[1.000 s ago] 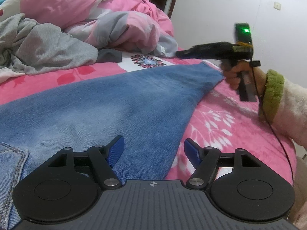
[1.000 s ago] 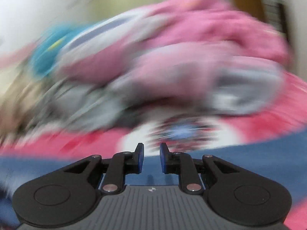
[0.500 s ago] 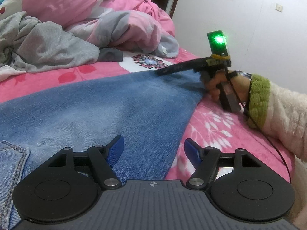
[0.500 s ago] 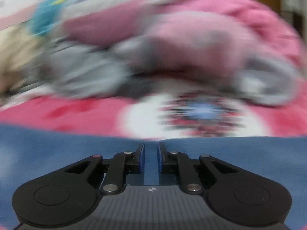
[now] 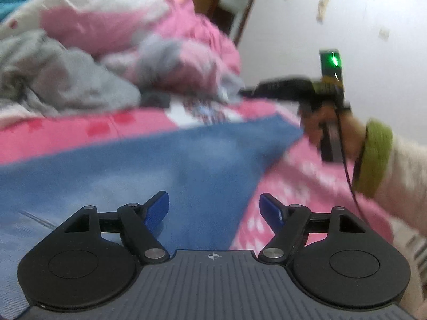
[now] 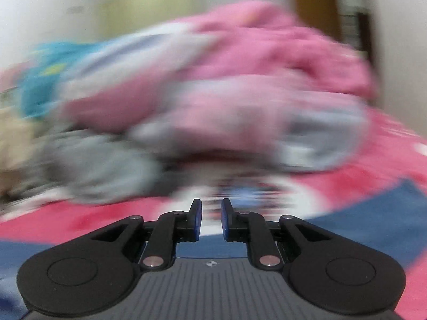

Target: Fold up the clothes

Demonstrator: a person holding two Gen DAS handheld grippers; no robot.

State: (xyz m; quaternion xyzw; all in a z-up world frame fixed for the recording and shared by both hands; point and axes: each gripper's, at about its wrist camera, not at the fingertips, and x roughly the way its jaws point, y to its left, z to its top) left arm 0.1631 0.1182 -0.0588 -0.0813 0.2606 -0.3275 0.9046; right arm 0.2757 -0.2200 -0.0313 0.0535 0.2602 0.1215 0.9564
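Jeans laid flat on bed, fold not yet made.

The jeans (image 5: 149,165) lay spread across the pink bedsheet (image 5: 307,184), one leg reaching toward the far right corner, no layer doubled over as far as visible. The left gripper (image 5: 214,208) hung above the denim, jaws opening, nothing between them. The right gripper (image 6: 211,220) was opening from a narrow gap, empty, past the hem. Grey garment (image 5: 61,85) and crumpled quilt (image 5: 170,34) waited behind, unfolded.

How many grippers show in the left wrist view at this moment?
2. The left gripper fills the bottom edge, jaws opening and apart above the jeans, pinching nothing. The right gripper is at the right, held above the jeans' far corner; its tips are blurred.
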